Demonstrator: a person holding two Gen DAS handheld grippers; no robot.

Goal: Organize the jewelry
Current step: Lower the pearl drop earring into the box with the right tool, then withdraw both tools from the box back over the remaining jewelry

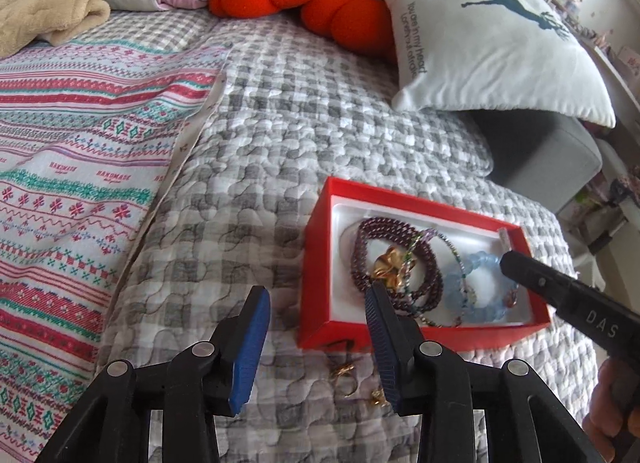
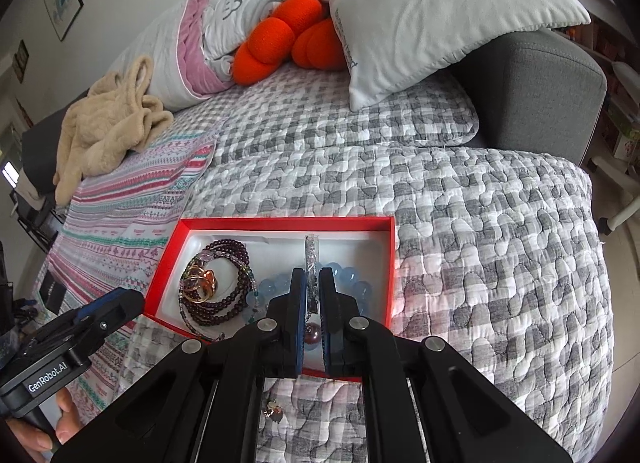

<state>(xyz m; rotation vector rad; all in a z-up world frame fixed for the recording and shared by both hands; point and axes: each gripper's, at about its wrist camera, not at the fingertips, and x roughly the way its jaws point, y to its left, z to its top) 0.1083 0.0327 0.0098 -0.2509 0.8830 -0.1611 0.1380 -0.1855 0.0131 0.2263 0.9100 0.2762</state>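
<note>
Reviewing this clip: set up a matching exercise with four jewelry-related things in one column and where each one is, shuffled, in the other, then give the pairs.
Things:
1. dark red bead strand
2. pale blue bracelet
3. glittery tube pendant
4. small gold pieces

Places:
A. on the quilt, outside the red box
B. between the right gripper's nearly shut fingers, over the box
C. left part of the box, coiled
D. right part of the box, lying flat

Pairs: 1-C, 2-D, 3-B, 4-A
</note>
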